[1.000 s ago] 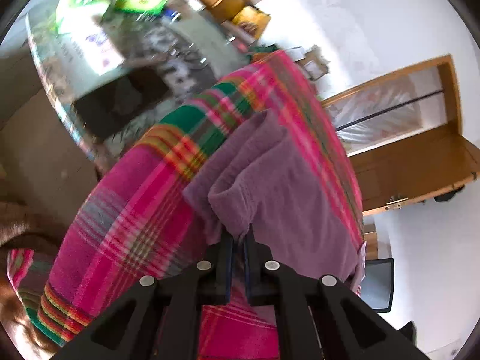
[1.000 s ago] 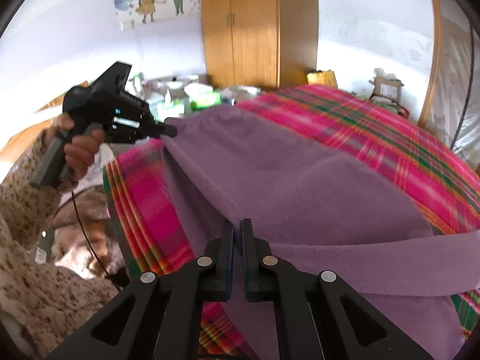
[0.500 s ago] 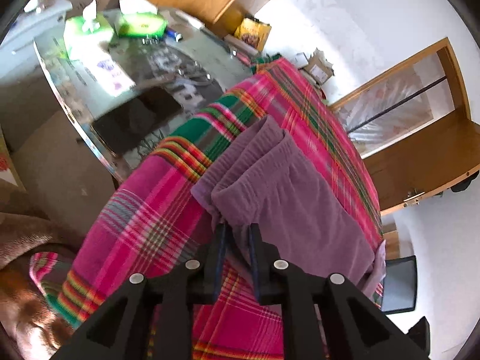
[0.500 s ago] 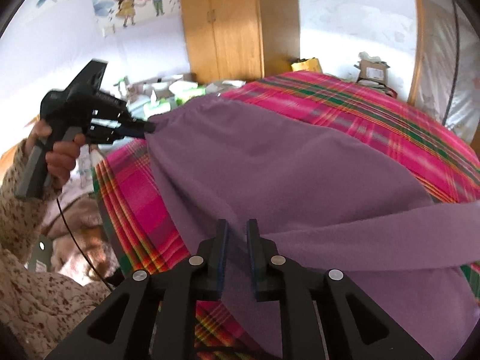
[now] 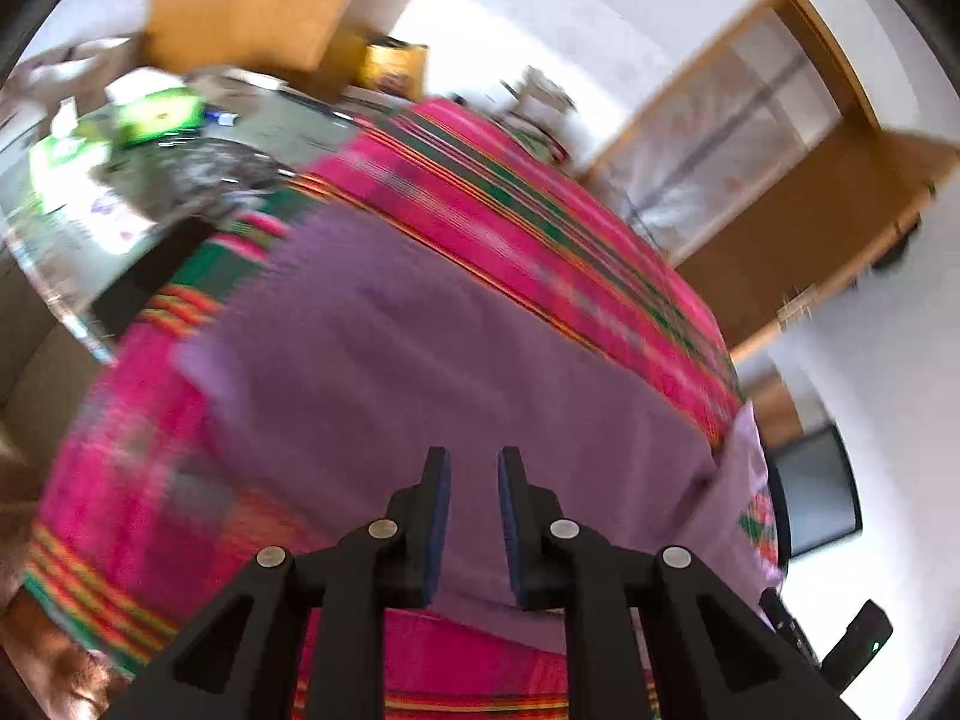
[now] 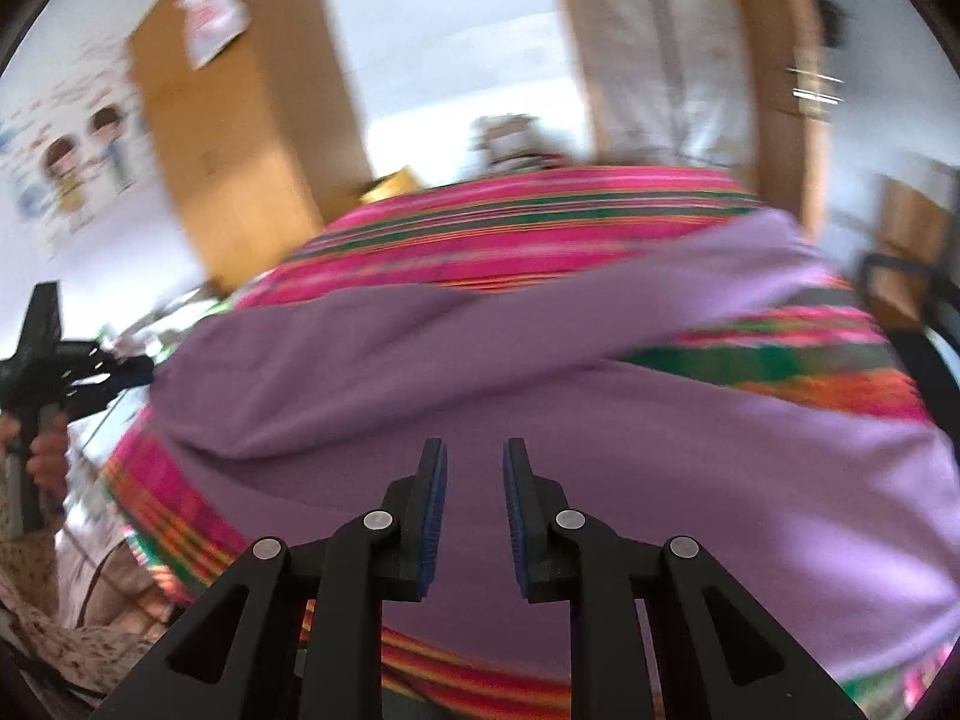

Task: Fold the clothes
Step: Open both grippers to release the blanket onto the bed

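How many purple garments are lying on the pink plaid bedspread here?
1: a purple fabric garment spread across the pink plaid bedspread, one long part stretching toward its far right side. Anything underneath is hidden.

Pink plaid bedspread with green and orange stripes [image 5: 540, 222] covers bed. Tall wooden wardrobe [image 6: 240, 138] against white wall; cartoon children wall sticker [image 6: 84, 168] beside it. Cluttered glass-topped table [image 5: 180, 180] carries green tissue box [image 5: 159, 114]. All blurred.

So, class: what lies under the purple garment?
The purple garment lies spread on a pink plaid blanket, which shows all around its edges. Whatever the blanket covers, and anything beneath the garment's middle, is hidden.
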